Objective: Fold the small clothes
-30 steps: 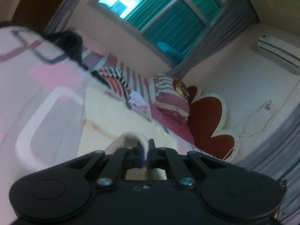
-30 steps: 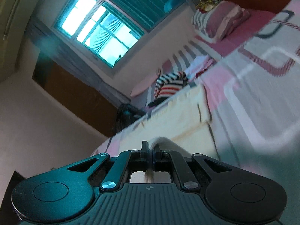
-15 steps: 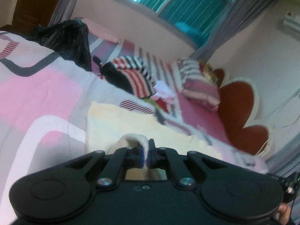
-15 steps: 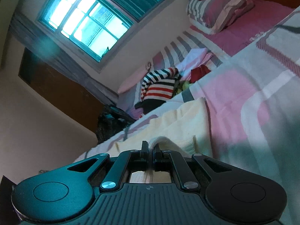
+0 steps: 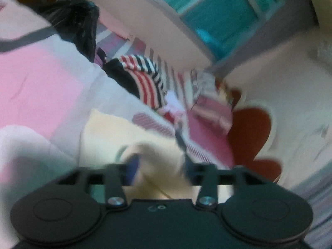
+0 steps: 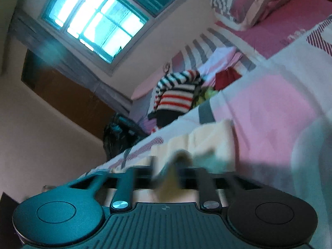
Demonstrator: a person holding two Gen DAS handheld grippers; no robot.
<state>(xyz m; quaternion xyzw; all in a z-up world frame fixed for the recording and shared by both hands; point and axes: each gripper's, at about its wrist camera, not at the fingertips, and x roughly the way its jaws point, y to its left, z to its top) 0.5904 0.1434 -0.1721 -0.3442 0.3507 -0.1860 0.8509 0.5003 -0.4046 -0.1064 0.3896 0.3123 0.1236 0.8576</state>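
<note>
A cream garment (image 5: 112,137) lies flat on the pink and white bedspread (image 5: 41,87). My left gripper (image 5: 159,164) hangs low over its near edge. Its jaws are opening, and a loose fold of the cream cloth sits between the fingers, with neither pad pressing on it. In the right wrist view the same cream garment (image 6: 209,139) spreads ahead on the bedspread (image 6: 269,108). My right gripper (image 6: 176,166) is opening as well. A raised fold of cloth stands blurred between its fingers, free of the pads.
A pile of clothes topped by a red, white and dark striped garment (image 5: 149,83) lies further up the bed. A black bag (image 5: 78,20) sits beside it. A striped pillow (image 6: 249,6) and a red headboard (image 5: 251,137) are at the bed's head.
Both grippers were shut on the cream cloth's edge and now have their jaws apart. Both have moved forward and down toward the bed, and the cloth has dropped from their grip.
</note>
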